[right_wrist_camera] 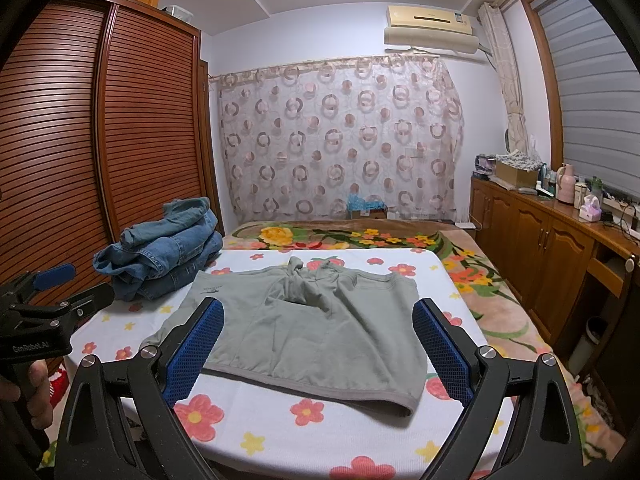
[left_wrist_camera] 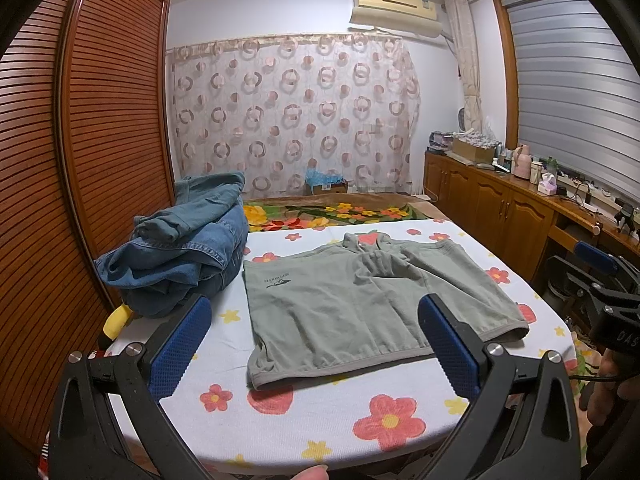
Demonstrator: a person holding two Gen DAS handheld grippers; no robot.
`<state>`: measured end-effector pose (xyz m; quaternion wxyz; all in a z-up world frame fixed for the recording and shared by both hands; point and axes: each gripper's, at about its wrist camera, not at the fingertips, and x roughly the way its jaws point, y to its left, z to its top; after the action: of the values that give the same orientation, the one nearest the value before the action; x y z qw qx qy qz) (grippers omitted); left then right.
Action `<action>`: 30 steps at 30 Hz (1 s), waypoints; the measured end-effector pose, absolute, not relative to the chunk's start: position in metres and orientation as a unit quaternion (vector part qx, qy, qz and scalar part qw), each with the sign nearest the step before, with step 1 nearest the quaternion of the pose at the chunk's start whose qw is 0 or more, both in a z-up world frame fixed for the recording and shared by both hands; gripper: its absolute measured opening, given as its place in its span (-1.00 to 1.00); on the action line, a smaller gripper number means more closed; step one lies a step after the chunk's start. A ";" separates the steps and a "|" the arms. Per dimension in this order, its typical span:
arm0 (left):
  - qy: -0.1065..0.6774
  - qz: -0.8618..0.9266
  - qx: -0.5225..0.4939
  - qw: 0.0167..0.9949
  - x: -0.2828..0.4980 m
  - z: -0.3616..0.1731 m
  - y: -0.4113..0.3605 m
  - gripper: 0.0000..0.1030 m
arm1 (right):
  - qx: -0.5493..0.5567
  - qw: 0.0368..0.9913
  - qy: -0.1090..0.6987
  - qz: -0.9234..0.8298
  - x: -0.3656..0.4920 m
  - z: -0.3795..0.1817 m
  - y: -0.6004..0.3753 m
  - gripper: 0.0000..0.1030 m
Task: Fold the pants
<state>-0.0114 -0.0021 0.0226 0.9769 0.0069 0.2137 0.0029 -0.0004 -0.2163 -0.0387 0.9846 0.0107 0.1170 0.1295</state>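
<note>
Green shorts point(left_wrist_camera: 360, 304) lie spread flat on the flowered worktop point(left_wrist_camera: 340, 420) beside stacked denim point(left_wrist_camera: 180, 256); left gripper point(left_wrist_camera: 316, 344) and right gripper point(right_wrist_camera: 318, 346) hover wide open, empty, poised for folding.

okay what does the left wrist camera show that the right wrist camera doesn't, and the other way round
Only the left wrist view shows a fingertip at the bottom edge and the right tongs from the side. Only the right wrist view shows a white bin beside the cabinets and the left tongs from the side. Both show the green shorts lying flat on the floral cloth, unheld, and the denim pile.
</note>
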 end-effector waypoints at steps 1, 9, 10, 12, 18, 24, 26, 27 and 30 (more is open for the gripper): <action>0.214 0.003 0.007 0.977 -0.011 0.022 -0.002 1.00 | 0.011 0.985 0.117 0.129 0.000 -0.039 -0.216 0.86; 0.213 0.003 0.007 0.977 -0.012 0.023 -0.002 1.00 | 0.011 0.985 0.117 0.129 -0.001 -0.039 -0.216 0.86; 0.213 0.004 0.007 0.977 -0.012 0.022 -0.002 1.00 | 0.011 0.985 0.117 0.129 -0.001 -0.039 -0.216 0.86; 0.213 0.004 0.007 0.977 -0.012 0.022 -0.002 1.00 | 0.011 0.985 0.117 0.129 0.000 -0.039 -0.216 0.86; 0.212 0.004 0.007 0.977 -0.012 0.022 -0.002 1.00 | 0.011 0.985 0.117 0.129 -0.001 -0.039 -0.216 0.86; 0.213 0.004 0.007 0.977 -0.012 0.022 -0.002 1.00 | 0.011 0.985 0.117 0.129 -0.001 -0.039 -0.216 0.86; 0.212 0.005 0.007 0.977 -0.012 0.022 -0.002 1.00 | 0.011 0.985 0.117 0.128 -0.001 -0.038 -0.216 0.86; 0.212 0.004 0.007 0.977 -0.012 0.022 -0.002 1.00 | 0.011 0.985 0.117 0.129 -0.002 -0.038 -0.216 0.86; 0.212 0.005 0.007 0.977 -0.012 0.021 -0.002 1.00 | 0.012 0.985 0.117 0.128 -0.001 -0.038 -0.216 0.86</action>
<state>-0.0122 -0.0021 0.0214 0.9772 0.0069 0.2122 0.0051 -0.0015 -0.2164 -0.0382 0.9847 0.0117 0.1175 0.1284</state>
